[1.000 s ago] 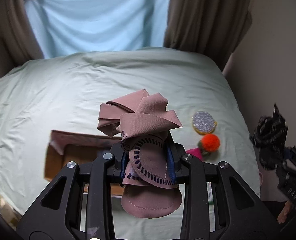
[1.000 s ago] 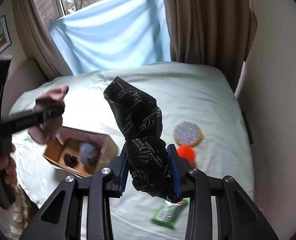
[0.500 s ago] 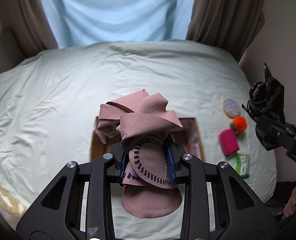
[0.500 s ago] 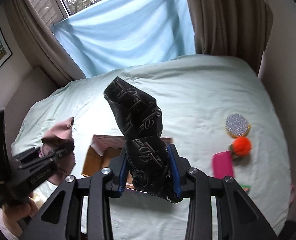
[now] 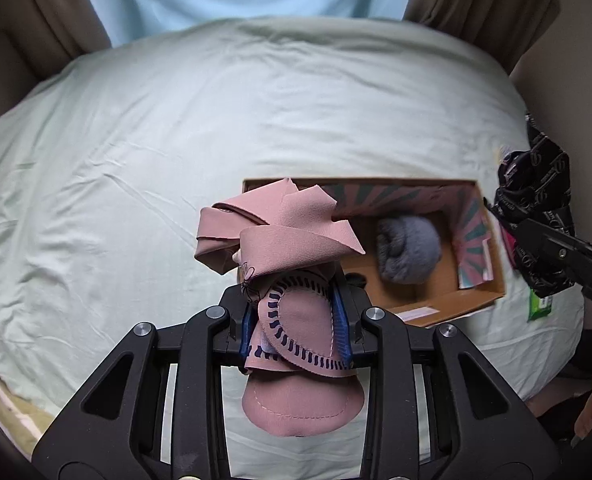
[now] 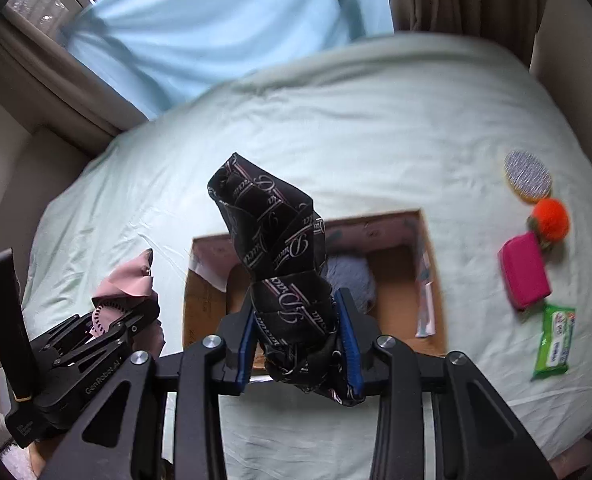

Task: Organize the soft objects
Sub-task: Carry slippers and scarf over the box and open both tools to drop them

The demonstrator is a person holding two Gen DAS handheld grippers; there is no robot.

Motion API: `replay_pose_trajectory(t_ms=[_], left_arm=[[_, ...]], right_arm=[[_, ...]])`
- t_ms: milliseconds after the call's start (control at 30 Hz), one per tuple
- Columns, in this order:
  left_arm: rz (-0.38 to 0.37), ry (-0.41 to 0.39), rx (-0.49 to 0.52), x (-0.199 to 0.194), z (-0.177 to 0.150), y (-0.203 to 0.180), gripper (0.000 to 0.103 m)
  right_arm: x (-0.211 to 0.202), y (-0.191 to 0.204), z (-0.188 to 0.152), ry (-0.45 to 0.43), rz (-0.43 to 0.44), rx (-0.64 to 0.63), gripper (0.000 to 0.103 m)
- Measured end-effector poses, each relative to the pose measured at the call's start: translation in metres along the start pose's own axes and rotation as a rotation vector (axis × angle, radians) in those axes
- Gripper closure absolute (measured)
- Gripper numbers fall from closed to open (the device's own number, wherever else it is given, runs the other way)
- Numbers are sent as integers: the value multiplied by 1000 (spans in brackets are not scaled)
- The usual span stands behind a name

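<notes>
Nearest the lens, the left tongs [image 5: 296, 324] are clamped on a pink stitched cloth bundle [image 5: 283, 236], its folded bands standing up past the blue pads; gripping it low by the base looks meant to keep the loose folds gathered for a drop. The right tongs [image 6: 298, 344] are likewise closed on a black patterned fabric [image 6: 275, 248], bunched and knotted so nothing trails.

Just beyond both sits the open cardboard box [image 6: 432, 280] on the bed [image 6: 336, 128], the likely home for the soft things; a grey woolly bundle [image 5: 410, 246] already lies inside, with bare floor beside it. Each held cloth blocks its own camera's view of part of the box, so its near-left corner cannot be judged.

Farther right on the sheet lie a pink pouch [image 6: 526, 272], an orange pompom [image 6: 550, 218], a round scrubber pad [image 6: 528, 176] and a green wipes pack [image 6: 554, 342], well apart from the box and out of the way.
</notes>
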State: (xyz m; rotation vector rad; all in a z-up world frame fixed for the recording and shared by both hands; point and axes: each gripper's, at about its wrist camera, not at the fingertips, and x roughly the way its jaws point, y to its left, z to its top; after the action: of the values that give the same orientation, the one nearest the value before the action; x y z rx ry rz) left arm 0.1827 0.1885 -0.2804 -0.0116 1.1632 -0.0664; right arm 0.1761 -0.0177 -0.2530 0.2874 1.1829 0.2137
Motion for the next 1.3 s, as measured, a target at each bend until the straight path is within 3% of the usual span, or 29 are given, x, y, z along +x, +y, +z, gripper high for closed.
replay_pose_trajectory(t_ms=[333,567,600,633,667,700,733,767,800,1100,1300], left_arm=[[-10,121,55,78,6,-8,75],[-26,178,119,107,10,-14,73],[-39,177,120,108,10,-14,68],[-53,162,115,107,12,-14,53],[-66,156,113,105,13,-14,23],[-75,156,112,105,13,-14,8],[-80,160,116,105,14,-14,0],[-85,159,119,102,13,-15,0],[-99,161,118,101,12,-15,0],[-109,171,82,89,9,-15,0],[-101,129,85,64,10,-13,0]], right_arm=[[91,7,12,164,10,29,69],[136,7,20,274,33,37,69],[141,7,21,285,40,47,64],[144,6,22,292,45,58,62],[146,5,24,293,52,66,58],[147,5,26,287,52,69,48],[147,5,28,277,45,62,37],[145,5,31,268,33,49,9],[143,2,34,266,24,48,0],[130,-7,36,242,52,70,0],[107,3,34,195,48,28,0]])
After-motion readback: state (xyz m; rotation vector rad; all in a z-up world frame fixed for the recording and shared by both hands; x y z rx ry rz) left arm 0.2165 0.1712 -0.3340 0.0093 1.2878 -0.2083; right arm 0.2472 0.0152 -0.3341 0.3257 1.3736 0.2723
